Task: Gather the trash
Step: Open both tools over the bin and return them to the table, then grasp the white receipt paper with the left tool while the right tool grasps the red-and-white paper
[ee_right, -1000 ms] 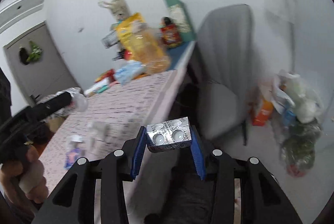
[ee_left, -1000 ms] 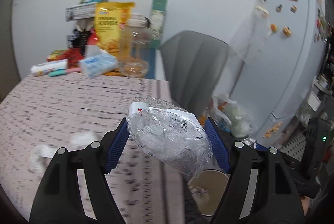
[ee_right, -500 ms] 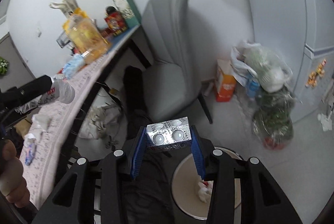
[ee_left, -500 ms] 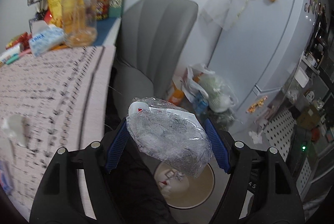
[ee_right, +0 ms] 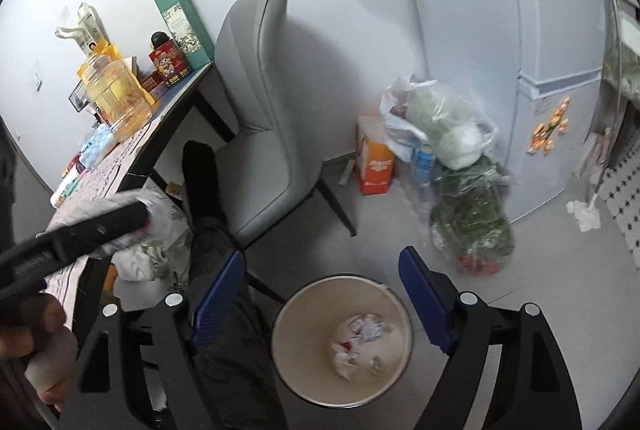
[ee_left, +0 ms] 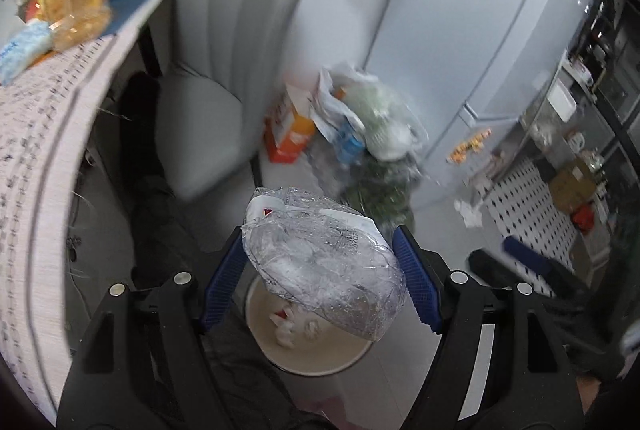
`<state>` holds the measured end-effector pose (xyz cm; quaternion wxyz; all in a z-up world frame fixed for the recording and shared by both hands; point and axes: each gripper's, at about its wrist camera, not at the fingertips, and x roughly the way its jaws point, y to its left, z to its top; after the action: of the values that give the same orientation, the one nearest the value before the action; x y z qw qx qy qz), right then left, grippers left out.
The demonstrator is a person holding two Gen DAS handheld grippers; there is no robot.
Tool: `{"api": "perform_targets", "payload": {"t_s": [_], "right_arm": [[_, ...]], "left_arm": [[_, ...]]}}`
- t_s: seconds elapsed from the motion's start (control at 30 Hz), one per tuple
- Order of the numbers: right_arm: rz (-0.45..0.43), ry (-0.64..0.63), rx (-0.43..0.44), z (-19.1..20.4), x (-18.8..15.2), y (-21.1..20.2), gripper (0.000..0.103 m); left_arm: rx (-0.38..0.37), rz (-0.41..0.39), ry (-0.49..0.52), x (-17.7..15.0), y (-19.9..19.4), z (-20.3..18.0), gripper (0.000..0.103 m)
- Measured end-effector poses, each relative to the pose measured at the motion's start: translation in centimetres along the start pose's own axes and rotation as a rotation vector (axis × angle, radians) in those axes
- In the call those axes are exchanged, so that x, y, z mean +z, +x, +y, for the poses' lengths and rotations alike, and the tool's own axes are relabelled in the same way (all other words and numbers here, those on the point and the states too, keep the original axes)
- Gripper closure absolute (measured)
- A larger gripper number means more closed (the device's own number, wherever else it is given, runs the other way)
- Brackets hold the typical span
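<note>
Above the round bin [ee_left: 320, 362], a crushed clear plastic bottle [ee_left: 320, 270] is pinched between the blue pads of the left gripper [ee_left: 320, 282] — directly over the crumpled paper inside. The right gripper [ee_right: 320, 294] has just been opened — its jaws are spread, with nothing between them, over the same bin.

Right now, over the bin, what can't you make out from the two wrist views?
- Left wrist view: the crushed plastic bottle in the left gripper hides much of the bin mouth.
- Right wrist view: the right gripper has just been opening, with nothing between its fingers; no blister pack can be picked out among the small, blurred scraps in the bin.
- Floor bags: motion-blurred in the left view.
</note>
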<state>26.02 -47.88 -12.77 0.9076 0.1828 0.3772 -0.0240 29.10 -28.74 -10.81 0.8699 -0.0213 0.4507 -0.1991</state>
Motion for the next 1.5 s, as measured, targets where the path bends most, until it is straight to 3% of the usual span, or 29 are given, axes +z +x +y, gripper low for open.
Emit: {"api": "perform_targets", "payload": {"t_s": [0.1, 0.2, 0.33, 0.53, 0.83, 1.07, 1.23, 1.4, 1.5], "right_arm": [[-0.006, 0.016, -0.019, -1.2, 0.1, -1.3, 0.02], [-0.007, 0.04, -0.024, -1.9, 0.0, -2.0, 0.016], [0.003, 0.058, -0.015, -1.7, -0.1, -1.9, 0.016], [-0.012, 0.046, 0.04, 1.6, -0.2, -1.9, 0.013], [-0.021, -0.085, 0.124, 11.3, -0.4, -1.9, 0.011], [-0.046, -0.243, 0.222, 21.5, -1.3, -2.5, 0.008], [-0.035, -0.327, 0.279, 27.8, -2.8, -2.6, 0.008], [-0.017, -0.386, 0.314, 33.0, -4.6, -2.2, 0.008], [-0.004, -0.417, 0.32, 35.4, -5.8, -1.9, 0.008]], "left_arm": [[-0.059, 0.056, -0.011, -0.4, 1.2, -0.5, 0.021], [-0.084, 0.039, -0.01, -0.6, 0.5, -0.3, 0.006], [-0.078, 0.006, -0.03, -0.1, -1.9, 1.6, 0.006], [-0.014, -0.123, -0.066, 0.4, -8.0, 6.1, 0.006], [0.136, -0.297, -0.156, -2.7, -17.6, 14.8, 0.006], [0.279, -0.419, -0.313, -7.5, -24.0, 23.5, 0.006], [0.344, -0.432, -0.417, -10.3, -26.3, 29.0, 0.006], [0.389, -0.417, -0.441, -12.2, -27.4, 32.8, 0.006], [0.379, -0.424, -0.457, -13.1, -27.8, 34.4, 0.006]]}}
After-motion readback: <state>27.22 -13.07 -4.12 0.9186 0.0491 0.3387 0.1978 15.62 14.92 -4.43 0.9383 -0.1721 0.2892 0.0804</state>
